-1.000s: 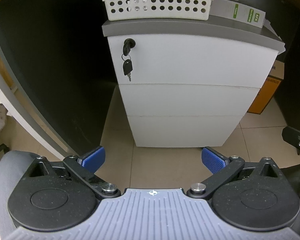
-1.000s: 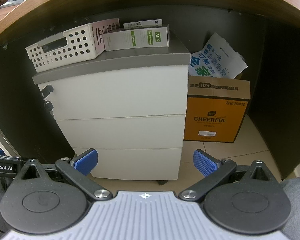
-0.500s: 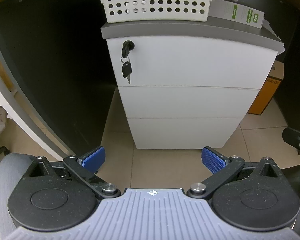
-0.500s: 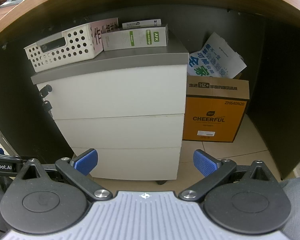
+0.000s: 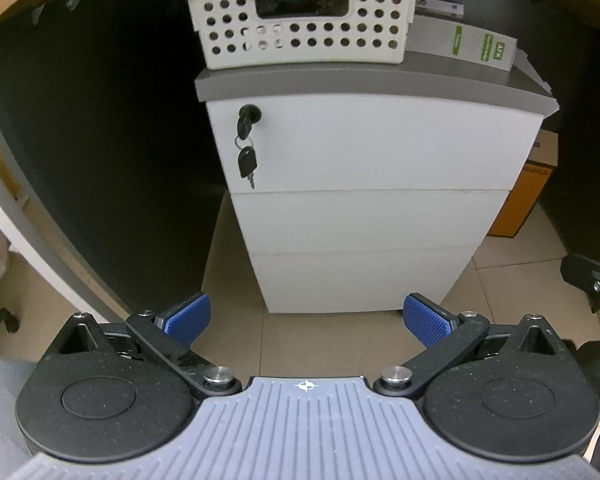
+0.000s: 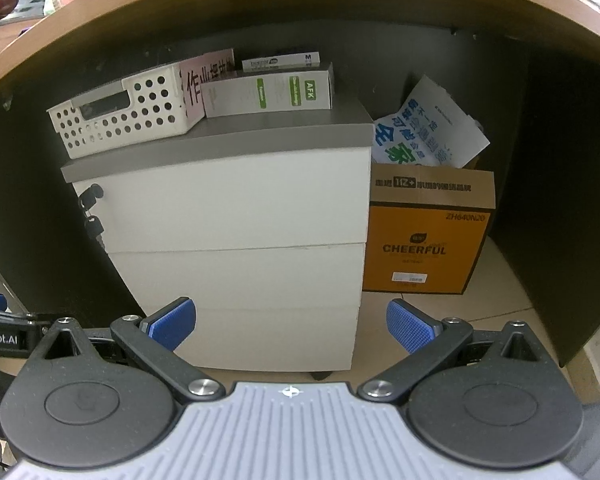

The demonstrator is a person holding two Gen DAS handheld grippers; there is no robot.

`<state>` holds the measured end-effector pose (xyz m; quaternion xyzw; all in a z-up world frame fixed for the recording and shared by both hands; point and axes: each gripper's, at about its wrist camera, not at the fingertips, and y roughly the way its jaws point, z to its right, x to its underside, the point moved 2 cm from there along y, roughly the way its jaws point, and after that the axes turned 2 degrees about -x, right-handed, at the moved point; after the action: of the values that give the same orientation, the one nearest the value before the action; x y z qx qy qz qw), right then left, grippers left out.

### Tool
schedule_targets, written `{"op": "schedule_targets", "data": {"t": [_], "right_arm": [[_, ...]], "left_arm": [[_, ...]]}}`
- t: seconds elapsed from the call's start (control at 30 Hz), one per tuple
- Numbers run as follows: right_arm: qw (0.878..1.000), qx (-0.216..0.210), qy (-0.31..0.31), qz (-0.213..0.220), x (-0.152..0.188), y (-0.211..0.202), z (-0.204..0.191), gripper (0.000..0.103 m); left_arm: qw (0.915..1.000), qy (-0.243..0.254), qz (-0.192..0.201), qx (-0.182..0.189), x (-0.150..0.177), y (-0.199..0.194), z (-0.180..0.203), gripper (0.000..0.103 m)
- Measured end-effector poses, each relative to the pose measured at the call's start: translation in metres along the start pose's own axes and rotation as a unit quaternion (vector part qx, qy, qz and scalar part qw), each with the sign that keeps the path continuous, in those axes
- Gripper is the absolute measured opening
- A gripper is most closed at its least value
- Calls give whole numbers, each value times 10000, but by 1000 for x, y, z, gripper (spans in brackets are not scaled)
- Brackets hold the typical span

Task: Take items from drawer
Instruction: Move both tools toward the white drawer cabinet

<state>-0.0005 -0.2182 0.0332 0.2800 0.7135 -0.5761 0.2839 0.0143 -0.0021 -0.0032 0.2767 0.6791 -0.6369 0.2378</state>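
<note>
A white drawer cabinet with a grey top is standing on the tiled floor under a wooden counter, showing three flat, handle-less drawer fronts, all sitting flush and closed. A black key is sitting in the lock at the upper left of the top drawer, with a second key dangling from its ring. On the grey top a white perforated basket is resting beside a white-and-green box, with another slim box lying on top of that one. An orange cardboard carton is standing just beside the cabinet's right side, with a blue-and-white printed bag sticking out of it. The left gripper is hovering in front of the cabinet's lower part, jaws spread wide and grasping nothing; the right gripper is likewise spread and empty, apart from the cabinet. Compared with a second ago, the cabinet is filling slightly more of the left wrist view and sitting lower in it, while the right wrist view is looking almost unchanged.
</note>
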Motion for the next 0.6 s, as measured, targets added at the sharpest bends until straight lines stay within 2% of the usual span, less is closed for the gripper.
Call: {"op": "schedule_targets", "data": {"t": [0.6], "right_arm": [[10000,10,-64,-2,-2,7,2,103]], "left_arm": [[10000,-28,80,26,-5,18,-7,103]]}}
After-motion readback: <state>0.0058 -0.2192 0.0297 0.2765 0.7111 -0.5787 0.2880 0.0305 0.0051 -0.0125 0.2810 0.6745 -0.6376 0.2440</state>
